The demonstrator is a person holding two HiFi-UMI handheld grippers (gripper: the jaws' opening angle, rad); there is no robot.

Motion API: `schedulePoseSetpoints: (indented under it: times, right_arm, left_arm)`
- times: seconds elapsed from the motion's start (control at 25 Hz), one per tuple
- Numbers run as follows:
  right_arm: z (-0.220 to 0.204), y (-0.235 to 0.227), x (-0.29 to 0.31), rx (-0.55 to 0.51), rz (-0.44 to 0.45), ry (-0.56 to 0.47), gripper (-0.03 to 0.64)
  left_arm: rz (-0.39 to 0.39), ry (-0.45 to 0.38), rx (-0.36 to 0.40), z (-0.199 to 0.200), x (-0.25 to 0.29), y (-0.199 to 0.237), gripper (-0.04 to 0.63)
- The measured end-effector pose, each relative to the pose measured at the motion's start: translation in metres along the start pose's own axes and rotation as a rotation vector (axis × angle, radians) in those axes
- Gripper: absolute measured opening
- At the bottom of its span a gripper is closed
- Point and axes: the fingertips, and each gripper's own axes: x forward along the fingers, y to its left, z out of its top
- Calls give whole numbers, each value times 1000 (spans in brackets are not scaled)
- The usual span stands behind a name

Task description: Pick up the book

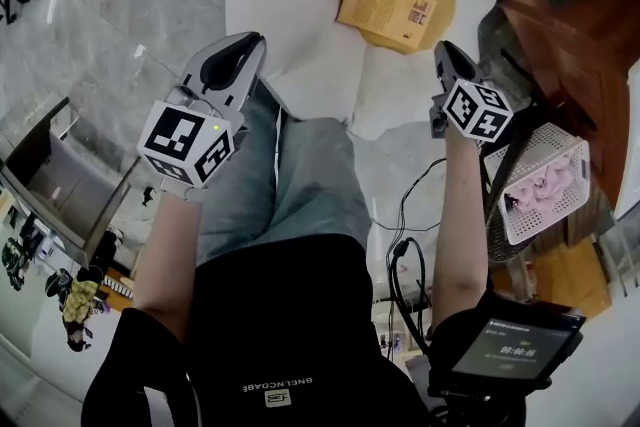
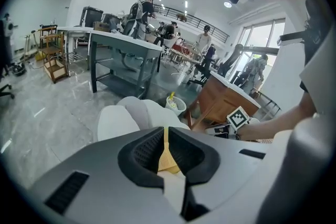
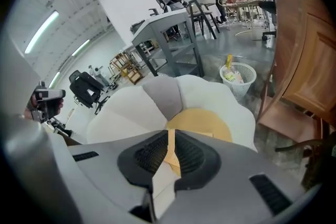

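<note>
The book [image 1: 387, 11] lies untouched on the yellow centre of the flower-shaped cushion [image 1: 290, 5], while the left gripper [image 1: 245, 45] and right gripper [image 1: 447, 55] hover short of it, jaws closed and empty, so reaching, opening and grasping are all left to do.

The head view looks steeply down from the person's head, past both forearms, onto the flower-shaped cushion [image 1: 300, 25] close below. The left gripper view sits just behind the left hand-held gripper [image 2: 166, 132] and faces forward, slightly down. The right gripper view looks likewise along the right hand-held gripper [image 3: 170, 135]. All three share the cushion; both gripper views also share the wastebasket [image 2: 176, 104] and wooden cabinet [image 2: 220, 102].
</note>
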Motion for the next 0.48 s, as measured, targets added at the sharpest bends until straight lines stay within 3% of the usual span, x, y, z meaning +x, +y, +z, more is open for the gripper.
schedulePoseSetpoints:
  times: [0.48]
  right_arm:
    - [-53, -42, 74, 8, -37, 72, 32]
  left_arm:
    - [49, 36, -65, -61, 40, 52, 17]
